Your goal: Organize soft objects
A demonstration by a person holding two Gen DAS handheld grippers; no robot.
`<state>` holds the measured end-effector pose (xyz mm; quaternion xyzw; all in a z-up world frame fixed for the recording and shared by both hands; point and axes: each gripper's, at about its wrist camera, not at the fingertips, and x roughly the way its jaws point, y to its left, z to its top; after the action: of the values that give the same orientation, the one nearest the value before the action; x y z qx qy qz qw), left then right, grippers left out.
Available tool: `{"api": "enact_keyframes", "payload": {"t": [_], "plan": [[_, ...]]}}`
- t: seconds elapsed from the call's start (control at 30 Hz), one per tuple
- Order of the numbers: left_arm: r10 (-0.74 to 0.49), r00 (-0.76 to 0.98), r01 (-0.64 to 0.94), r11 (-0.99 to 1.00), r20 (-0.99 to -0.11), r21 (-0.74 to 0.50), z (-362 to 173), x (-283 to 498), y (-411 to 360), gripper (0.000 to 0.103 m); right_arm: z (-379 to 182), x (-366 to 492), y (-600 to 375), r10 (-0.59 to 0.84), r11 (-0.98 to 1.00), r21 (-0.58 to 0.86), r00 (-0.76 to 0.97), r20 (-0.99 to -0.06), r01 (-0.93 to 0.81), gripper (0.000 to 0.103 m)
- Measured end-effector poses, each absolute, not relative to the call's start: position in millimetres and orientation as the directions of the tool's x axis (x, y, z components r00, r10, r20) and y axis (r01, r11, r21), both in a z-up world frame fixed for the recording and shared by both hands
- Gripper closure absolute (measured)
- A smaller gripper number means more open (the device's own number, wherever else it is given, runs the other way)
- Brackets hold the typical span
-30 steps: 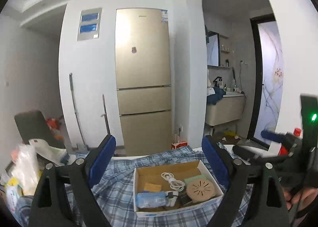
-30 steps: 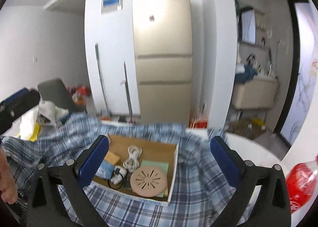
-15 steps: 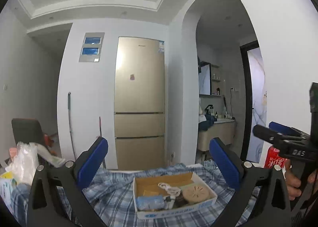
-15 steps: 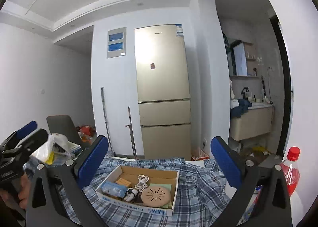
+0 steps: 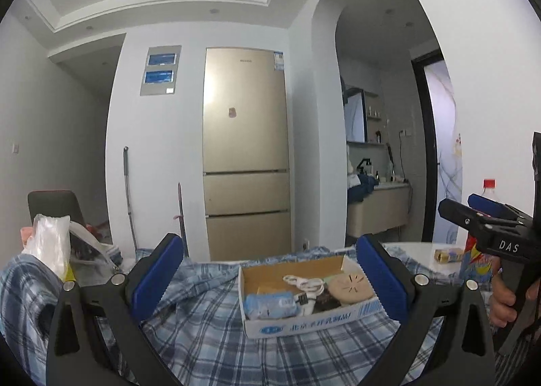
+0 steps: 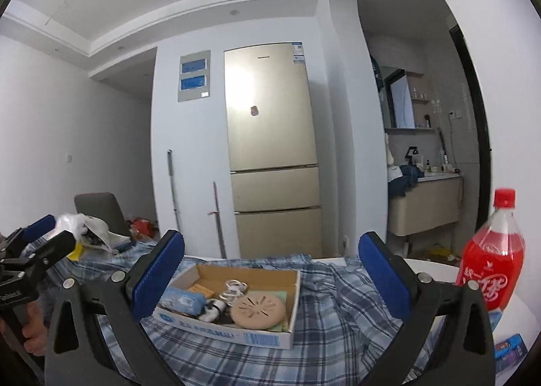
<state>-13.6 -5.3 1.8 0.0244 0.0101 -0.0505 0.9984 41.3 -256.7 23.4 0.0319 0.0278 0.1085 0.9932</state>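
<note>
Black tongs (image 5: 270,279), blue pads (image 5: 157,272)

White letters "DAS" stand on the black body of the right gripper (image 5: 487,217), seen from the left wrist view. Blue print on the cardboard box (image 5: 304,321) front — too small to read. White script on the red bottle (image 6: 490,264) label — illegible.

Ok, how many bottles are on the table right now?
1. A red drink bottle stands upright at the table's right edge, beyond the plaid cloth. Others could be hidden behind the bags on the left.
</note>
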Motion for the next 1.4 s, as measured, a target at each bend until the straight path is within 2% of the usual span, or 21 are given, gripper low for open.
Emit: {"api": "enact_keyframes", "payload": {"t": [0.13,1.4], "plan": [[-0.098,0.995,0.100,0.993,-0.036,0.070,-3.8,-10.3,-9.7,0.000,15.3,41.4,-253.5,0.196,0.980,0.050,0.978,-0.076,-0.192,0.000],[-0.054,0.996,0.056,0.998,-0.069,0.038,-9.6,-2.7,-0.8,0.000,15.7,36.4,-257.6,0.183,0.982,0.057,0.980,-0.076,-0.179,0.000]]}}
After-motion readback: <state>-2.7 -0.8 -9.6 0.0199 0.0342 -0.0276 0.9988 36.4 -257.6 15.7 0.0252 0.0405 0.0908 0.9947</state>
